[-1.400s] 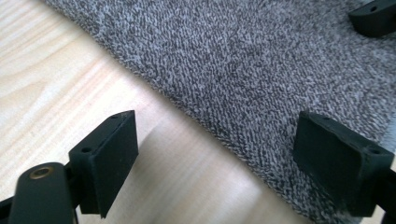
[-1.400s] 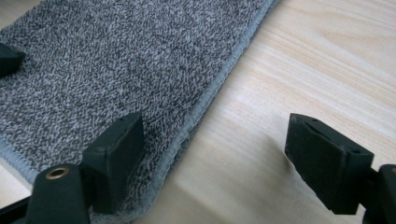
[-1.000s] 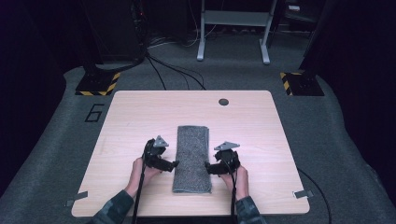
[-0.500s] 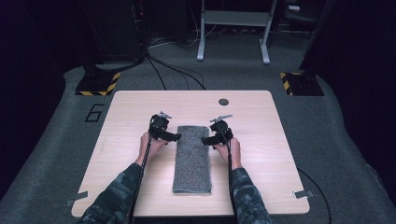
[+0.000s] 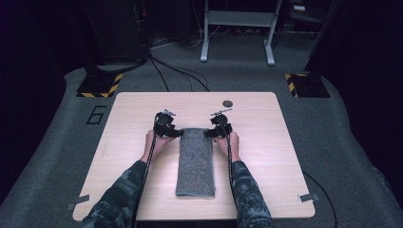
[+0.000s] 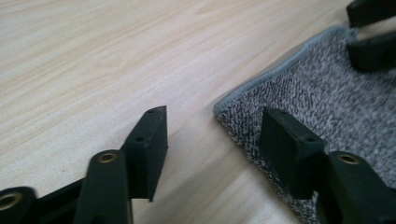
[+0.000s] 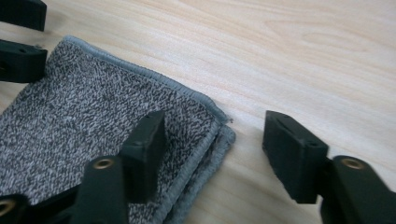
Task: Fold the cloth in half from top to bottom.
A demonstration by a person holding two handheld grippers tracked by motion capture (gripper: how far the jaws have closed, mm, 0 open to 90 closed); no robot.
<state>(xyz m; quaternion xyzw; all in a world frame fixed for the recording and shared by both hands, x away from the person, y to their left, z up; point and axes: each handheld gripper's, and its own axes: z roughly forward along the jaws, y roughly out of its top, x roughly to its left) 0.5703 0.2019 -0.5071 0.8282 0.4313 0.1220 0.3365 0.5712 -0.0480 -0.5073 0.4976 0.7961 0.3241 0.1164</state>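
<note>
Grey folded towel (image 5: 196, 160) lies lengthwise mid-table (image 5: 266, 156). Left gripper (image 5: 176, 133) and right gripper (image 5: 209, 134) straddle its far corners, jaws just narrowing, still unclamped, nothing grasped.

A light wooden table (image 5: 266, 156) bears a folded grey towel (image 5: 196, 161).

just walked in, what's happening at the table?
A person holds a gripper in each hand at the far end of a folded grey towel lying lengthwise on the wooden table. The left gripper straddles one far corner and the right gripper the other, each with one jaw over the cloth and one over bare wood. Both pairs of jaws have just been closing but aren't pinching the towel yet.
</note>
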